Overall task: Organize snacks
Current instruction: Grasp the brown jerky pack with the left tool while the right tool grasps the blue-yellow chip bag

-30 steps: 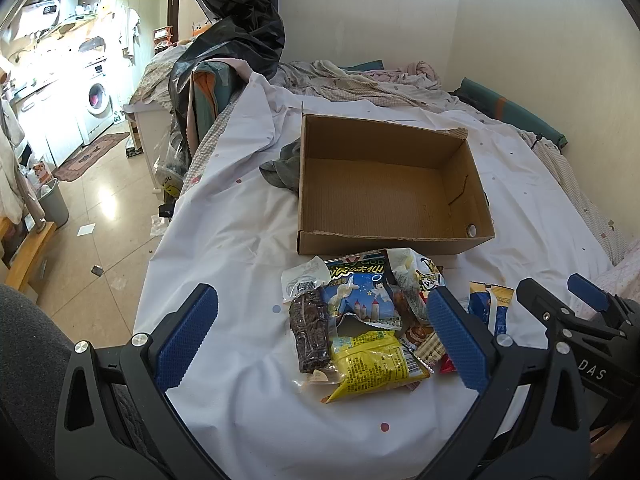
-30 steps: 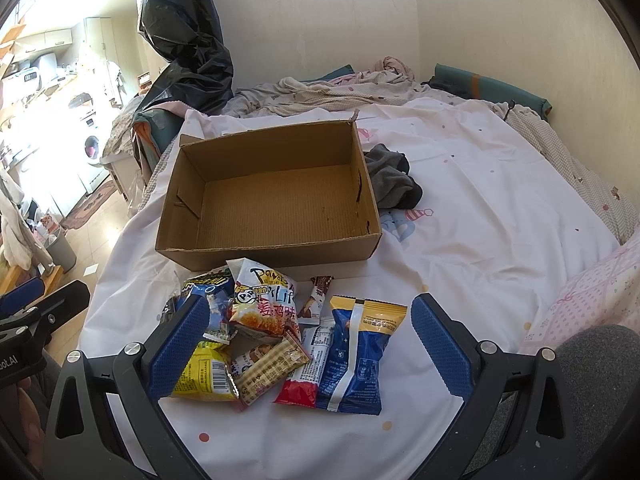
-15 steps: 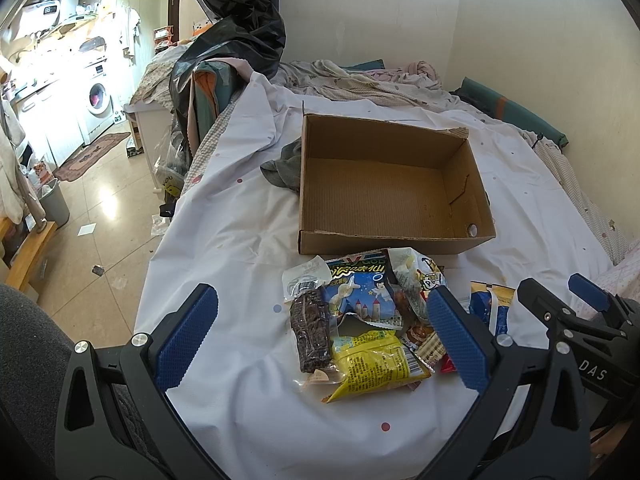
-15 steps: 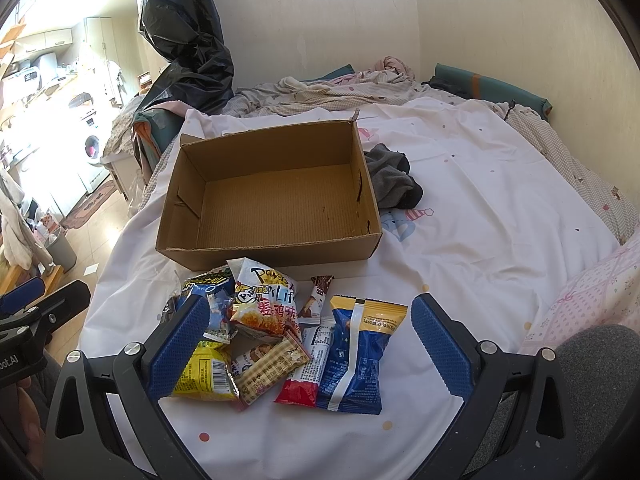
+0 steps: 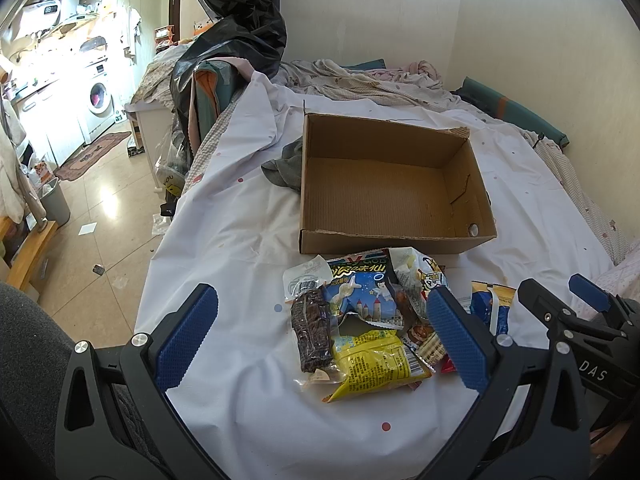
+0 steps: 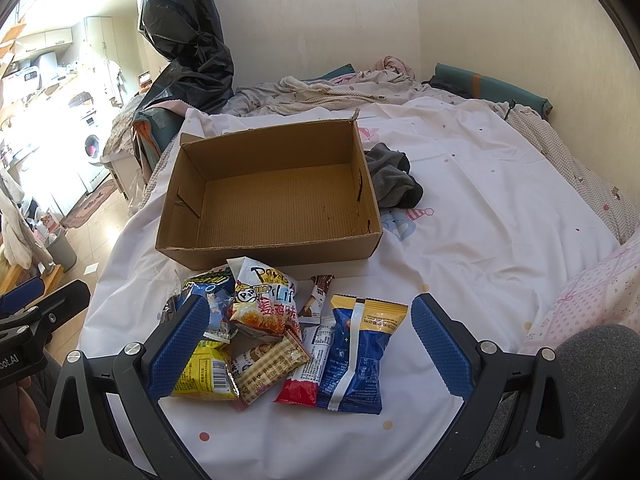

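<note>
On a bed covered by a smooth white sheet (image 6: 480, 208) dotted with small coloured spots, an open corrugated cardboard box (image 6: 272, 200) sits empty, its ribbed brown floor bare and its top edges roughly torn. Just in front of its near wall lies a loose heap of crinkly snack packets: a glossy blue pillow pack with a yellow top band (image 6: 358, 354), a slim white-and-red wrapper (image 6: 308, 364) touching its left side, a checked tan biscuit packet (image 6: 268, 368), a shiny yellow bag (image 6: 204, 372), an orange-and-white chip bag (image 6: 266, 298), and a small brown chocolate bar wrapper (image 6: 318, 294) nearest the box. From the left wrist view a dark ridged bar in clear film (image 5: 312, 330) and a blue starry bag (image 5: 364, 294) complete the pile. Both the left gripper (image 5: 320, 338) and the right gripper (image 6: 310, 350) hover above the snacks with their blue, diamond-textured pads spread wide, gripping nothing. A crumpled grey cloth (image 6: 394, 180) lies touching the box's side.
</note>
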`<action>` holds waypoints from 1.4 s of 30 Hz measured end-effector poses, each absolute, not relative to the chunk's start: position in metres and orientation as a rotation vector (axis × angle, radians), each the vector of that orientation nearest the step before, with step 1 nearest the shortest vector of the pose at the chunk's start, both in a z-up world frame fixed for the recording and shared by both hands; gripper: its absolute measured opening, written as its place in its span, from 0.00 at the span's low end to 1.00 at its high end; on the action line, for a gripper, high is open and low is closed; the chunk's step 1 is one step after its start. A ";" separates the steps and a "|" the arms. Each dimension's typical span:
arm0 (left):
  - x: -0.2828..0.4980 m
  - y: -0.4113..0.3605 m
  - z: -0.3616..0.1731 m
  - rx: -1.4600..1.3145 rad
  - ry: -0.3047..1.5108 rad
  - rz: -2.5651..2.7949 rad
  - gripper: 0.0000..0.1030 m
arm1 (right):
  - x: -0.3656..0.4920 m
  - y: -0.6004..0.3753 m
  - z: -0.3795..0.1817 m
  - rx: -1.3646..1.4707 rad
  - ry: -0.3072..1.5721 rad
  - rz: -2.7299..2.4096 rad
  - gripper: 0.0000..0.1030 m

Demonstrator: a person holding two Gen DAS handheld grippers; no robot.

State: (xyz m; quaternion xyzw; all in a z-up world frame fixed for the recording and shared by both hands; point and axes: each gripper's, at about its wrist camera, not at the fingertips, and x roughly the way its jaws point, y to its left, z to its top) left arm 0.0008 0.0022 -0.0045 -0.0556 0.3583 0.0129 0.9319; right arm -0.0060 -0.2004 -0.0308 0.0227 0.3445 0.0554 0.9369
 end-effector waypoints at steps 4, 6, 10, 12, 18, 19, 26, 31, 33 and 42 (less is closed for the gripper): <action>0.001 0.002 -0.004 -0.114 0.734 0.026 1.00 | -0.006 -0.201 -0.031 0.047 0.704 0.113 1.00; 0.001 0.002 -0.004 -0.114 0.736 0.027 1.00 | -0.005 -0.201 -0.030 0.048 0.705 0.113 1.00; 0.008 0.011 0.004 -0.128 0.764 0.045 1.00 | -0.002 -0.205 -0.024 0.081 0.732 0.132 1.00; 0.019 0.020 0.010 -0.128 0.783 0.084 1.00 | 0.001 -0.205 -0.015 0.080 0.741 0.169 1.00; 0.060 0.049 -0.005 -0.241 0.954 0.132 1.00 | 0.029 -0.221 -0.014 0.126 0.821 0.191 1.00; 0.066 0.051 -0.013 -0.249 0.987 0.141 1.00 | 0.035 -0.227 -0.018 0.147 0.847 0.188 1.00; 0.095 0.055 -0.092 -0.423 1.249 0.116 0.85 | 0.070 -0.265 -0.052 0.300 1.009 0.156 1.00; 0.098 0.052 -0.128 -0.467 1.344 0.102 0.83 | 0.073 -0.276 -0.072 0.320 1.058 0.126 1.00; 0.094 0.048 -0.136 -0.447 1.371 0.089 0.82 | 0.074 -0.279 -0.078 0.340 1.077 0.123 1.00; 0.100 0.046 -0.155 -0.450 1.391 0.087 0.69 | 0.083 -0.282 -0.089 0.368 1.105 0.121 1.00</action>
